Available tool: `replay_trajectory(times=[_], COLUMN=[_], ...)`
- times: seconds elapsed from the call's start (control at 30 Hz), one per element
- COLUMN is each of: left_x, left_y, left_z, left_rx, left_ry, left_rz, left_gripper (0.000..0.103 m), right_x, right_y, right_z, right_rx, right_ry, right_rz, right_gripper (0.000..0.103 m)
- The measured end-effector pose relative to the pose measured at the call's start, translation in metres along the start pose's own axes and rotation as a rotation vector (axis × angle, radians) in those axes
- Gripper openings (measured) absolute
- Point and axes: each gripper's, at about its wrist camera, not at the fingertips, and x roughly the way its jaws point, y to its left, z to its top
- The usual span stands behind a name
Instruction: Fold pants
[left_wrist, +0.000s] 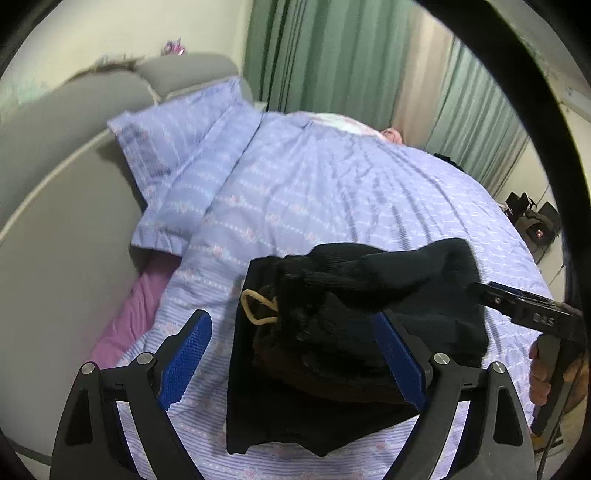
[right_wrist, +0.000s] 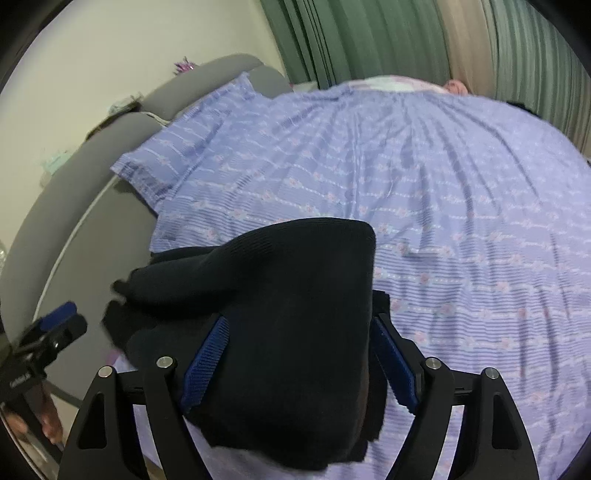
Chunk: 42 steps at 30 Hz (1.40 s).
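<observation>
Pants (left_wrist: 354, 314) lie bunched on the bed (left_wrist: 332, 192), draped across my wide-open left gripper (left_wrist: 295, 354) and right gripper (right_wrist: 299, 354), so I judge they could slide off unpinched.

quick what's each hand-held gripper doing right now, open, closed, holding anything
Left hand-held gripper: open, jaws wide apart around the black pants, not clamped.
Right hand-held gripper: open, black pants draped between its blue pads, not pinched.

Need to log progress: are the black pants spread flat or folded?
Folded: black pants lie bunched in stacked layers on the bedspread.
</observation>
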Motion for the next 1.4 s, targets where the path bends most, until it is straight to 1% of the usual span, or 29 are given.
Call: replay_trajectory(times=[0.07, 0.1, 0.23, 0.33, 0.43, 0.63, 0.73, 0.83, 0.9, 1.03, 1.27, 1.4], left_x=[-0.013, -0.021, -0.051, -0.066, -0.086, -0.123, -0.144, -0.158, -0.168, -0.185, -0.210, -0.222], left_y=[-0.012, -0.020, -0.053, -0.077, -0.111, -0.184, -0.233, -0.273, -0.303, -0.351, -0.417, -0.444], left_z=[0.001, 0.001, 0.002, 0.000, -0.004, -0.017, -0.032, -0.049, -0.064, -0.092, -0.128, -0.144], left_rx=[0.009, 0.017, 0.031, 0.014, 0.012, 0.059, 0.111, 0.152, 0.169, 0.183, 0.187, 0.191], left_ry=[-0.014, -0.021, -0.051, -0.051, -0.058, -0.086, -0.119, -0.147, -0.160, -0.182, -0.183, -0.181], left_rz=[-0.009, -0.018, -0.040, -0.089, -0.119, -0.111, -0.099, -0.093, -0.100, -0.100, -0.091, -0.098], left_gripper=[0.097, 0.099, 0.103, 0.103, 0.103, 0.103, 0.103, 0.103, 0.103, 0.103, 0.103, 0.103], right_x=[-0.026, -0.039, -0.095, -0.137, -0.175, -0.251, -0.286, -0.321, -0.340, -0.380, -0.434, -0.461], right_y=[-0.001, -0.002, -0.010, -0.023, -0.040, -0.085, -0.109, -0.133, -0.147, -0.183, -0.236, -0.258], right_z=[-0.005, -0.008, -0.017, -0.027, -0.039, -0.070, -0.088, -0.108, -0.120, -0.149, -0.192, -0.217], right_rx=[0.005, 0.007, 0.018, 0.030, 0.043, 0.074, 0.056, 0.029, 0.017, 0.018, 0.027, 0.031], right_ry=[-0.039, -0.060, -0.133, -0.165, -0.203, -0.246, -0.262, -0.290, -0.306, -0.318, -0.320, -0.332], right_rz=[-0.010, -0.015, -0.045, -0.070, -0.098, -0.162, -0.175, -0.197, -0.205, -0.215, -0.246, -0.260], right_gripper=[0.091, 0.095, 0.099, 0.100, 0.101, 0.102, 0.102, 0.102, 0.102, 0.102, 0.102, 0.102])
